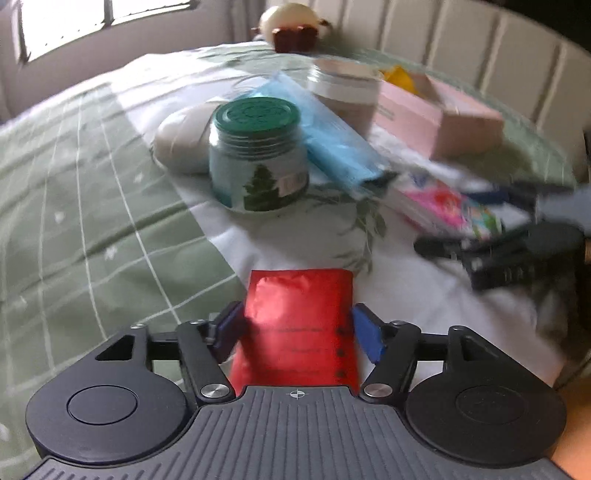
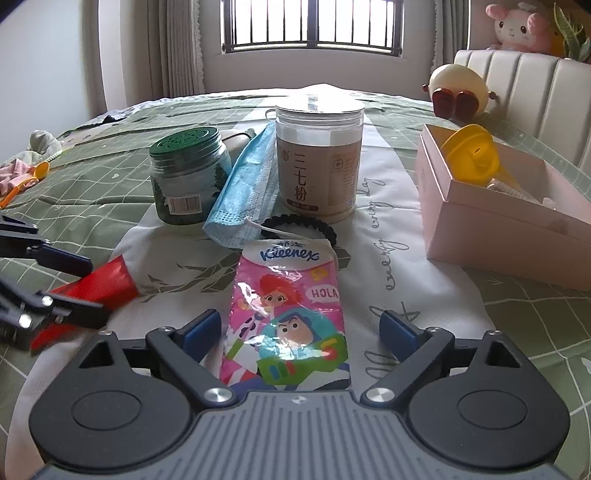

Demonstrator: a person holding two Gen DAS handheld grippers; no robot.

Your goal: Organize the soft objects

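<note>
left wrist: low, near bed (image 1: pixel 74 184) | right wrist: low, faces window (image 2: pixel 312 26) | shared: jar (image 1: pixel 258 155)

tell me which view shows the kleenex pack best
The right wrist view: the Kleenex pack lies sharp and nearly whole between the open right claw. In the left wrist view the pack is a small motion-blurred shape at the right edge.

Glossy red foil pouch (image 1: pixel 300 325): lying flat on my bedspread, my left tongs pinching its sides. Pink cartoon-printed Kleenex tissue pack (image 2: pixel 286 325): lying lengthwise between my right tongs' spread fingers. Crumpled blue pleated face mask (image 2: pixel 245 192): leaning between two jars.
</note>
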